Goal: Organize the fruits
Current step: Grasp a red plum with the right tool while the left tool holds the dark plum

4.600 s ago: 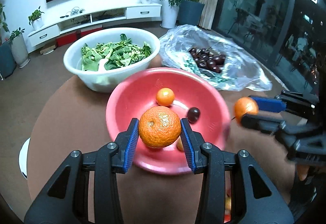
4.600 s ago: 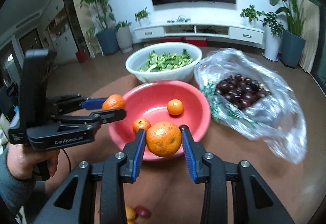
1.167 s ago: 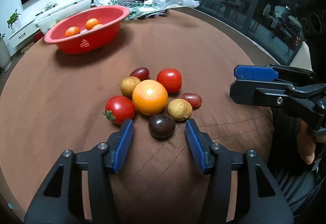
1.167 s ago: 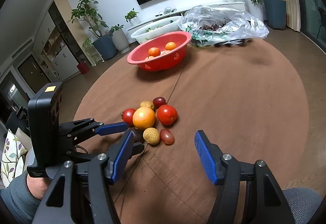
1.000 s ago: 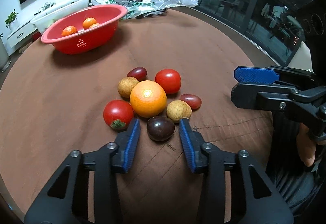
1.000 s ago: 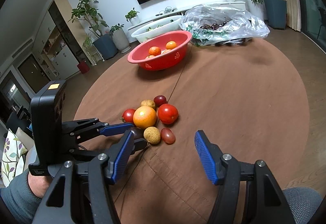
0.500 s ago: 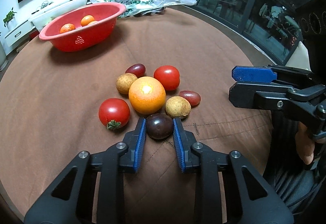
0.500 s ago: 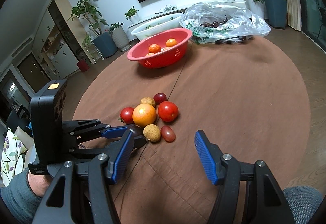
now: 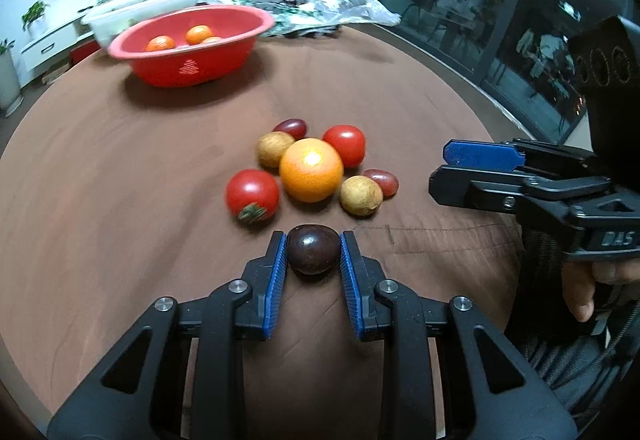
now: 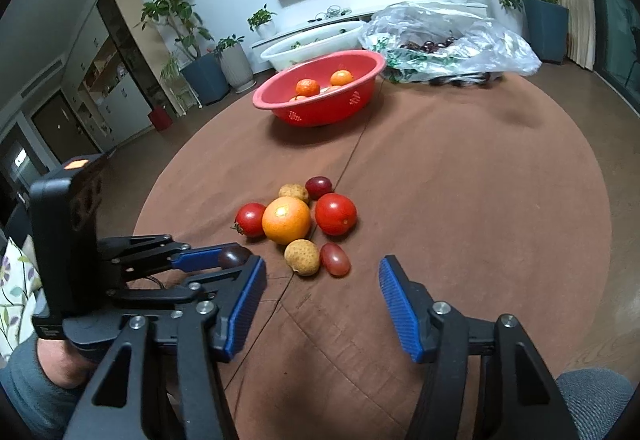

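Left jaws now clamp dark plum (image 9: 312, 249).

Red bowl (image 9: 188, 52), perhaps dark purple plum (image 9: 312, 249)

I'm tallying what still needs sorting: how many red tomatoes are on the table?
2. One red tomato lies left of the big orange; the other red tomato sits at the orange's far right. None shows in the red bowl, though its contents are partly hidden.

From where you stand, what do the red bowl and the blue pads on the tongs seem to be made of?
Red bowl: probably plastic, a thin glossy wall in one even colour, with a white pattern that may be small drain holes.
Blue pads on the left gripper: likely rubber or soft plastic, matte and finely ribbed, clamped on a dark plum.
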